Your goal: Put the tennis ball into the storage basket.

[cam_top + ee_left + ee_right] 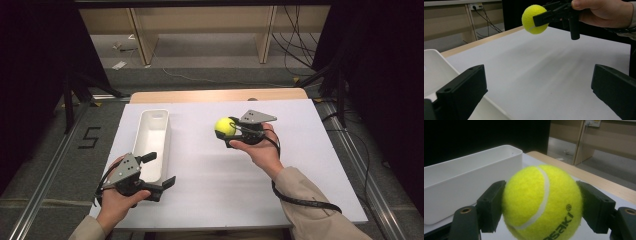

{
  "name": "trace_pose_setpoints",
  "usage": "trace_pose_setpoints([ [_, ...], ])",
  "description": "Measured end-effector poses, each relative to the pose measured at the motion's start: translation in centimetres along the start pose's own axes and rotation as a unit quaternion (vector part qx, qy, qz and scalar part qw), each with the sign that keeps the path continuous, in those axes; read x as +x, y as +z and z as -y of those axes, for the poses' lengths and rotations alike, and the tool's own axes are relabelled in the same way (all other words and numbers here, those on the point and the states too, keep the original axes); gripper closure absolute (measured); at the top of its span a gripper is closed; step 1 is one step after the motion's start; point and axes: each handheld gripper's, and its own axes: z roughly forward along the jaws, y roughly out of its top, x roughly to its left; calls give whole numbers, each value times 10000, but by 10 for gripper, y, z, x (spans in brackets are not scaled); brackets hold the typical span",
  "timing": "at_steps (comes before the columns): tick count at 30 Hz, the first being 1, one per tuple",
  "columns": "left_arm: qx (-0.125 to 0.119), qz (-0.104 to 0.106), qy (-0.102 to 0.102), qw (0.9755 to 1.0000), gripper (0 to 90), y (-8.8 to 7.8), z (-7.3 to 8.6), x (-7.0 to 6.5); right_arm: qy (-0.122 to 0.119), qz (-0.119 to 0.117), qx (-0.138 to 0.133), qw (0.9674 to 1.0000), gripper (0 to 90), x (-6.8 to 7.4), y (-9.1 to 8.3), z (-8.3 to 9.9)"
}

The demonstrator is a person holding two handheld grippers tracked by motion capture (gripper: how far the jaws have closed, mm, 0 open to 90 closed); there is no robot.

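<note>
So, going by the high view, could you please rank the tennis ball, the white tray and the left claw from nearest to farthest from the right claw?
1. Tennis ball: clamped in the right claw, above the white board.
2. White tray: to its left, across bare board.
3. Left claw: farthest, open, at the tray's near end.

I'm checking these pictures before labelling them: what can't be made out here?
- Brand word on the tennis ball: cut off by the bottom edge of the right gripper view.
- Inside floor of the white bin: hidden by its near wall in the right gripper view; the left gripper overlaps its near end in the high view.
- Right gripper jaw tips: too small in the high view, partly behind the ball.
</note>
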Motion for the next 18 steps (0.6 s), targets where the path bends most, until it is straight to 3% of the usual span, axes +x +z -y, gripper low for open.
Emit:
trace_pose_setpoints([
  [18,-3,4,-5,10000,0,0,0,0,-18,-48,-19,10000,277,4,5,-3],
])
